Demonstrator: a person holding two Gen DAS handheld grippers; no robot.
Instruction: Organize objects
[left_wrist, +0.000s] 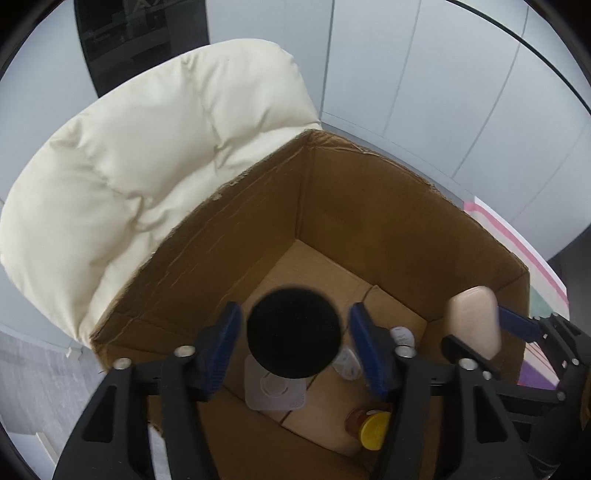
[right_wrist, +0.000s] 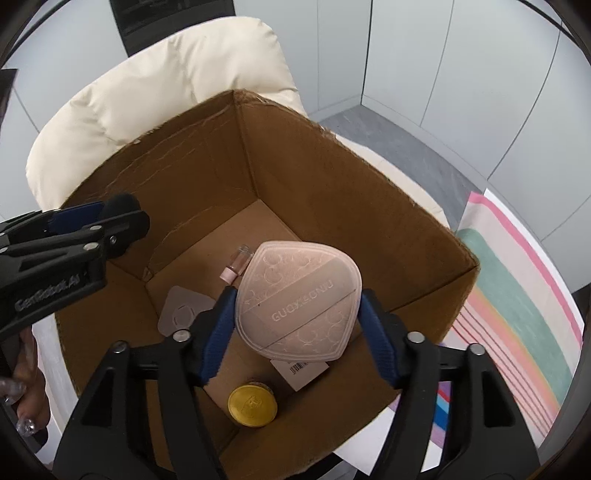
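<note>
Over the cardboard box (right_wrist: 369, 206), a black round puff (left_wrist: 293, 332) is seen between the left gripper (left_wrist: 293, 345) pads, a pink pad (right_wrist: 299, 299) between the right gripper (right_wrist: 297, 332) pads; both jaws are parted, contact unclear. Either item could be dropped onto the yellow-lidded jar (right_wrist: 252, 405) below.

Both wrist cameras look steeply down, close above the cardboard box (left_wrist: 369, 206), sharing its floor and perhaps each other's fingers.

Matt corrugated cardboard box (right_wrist: 303, 162), padded cloth cushion (left_wrist: 129, 158), glossy yellow lid (right_wrist: 252, 405)

Left hand-held gripper (left_wrist: 293, 343) and right hand-held gripper (right_wrist: 297, 321) angled down, jaws seemingly parted.
</note>
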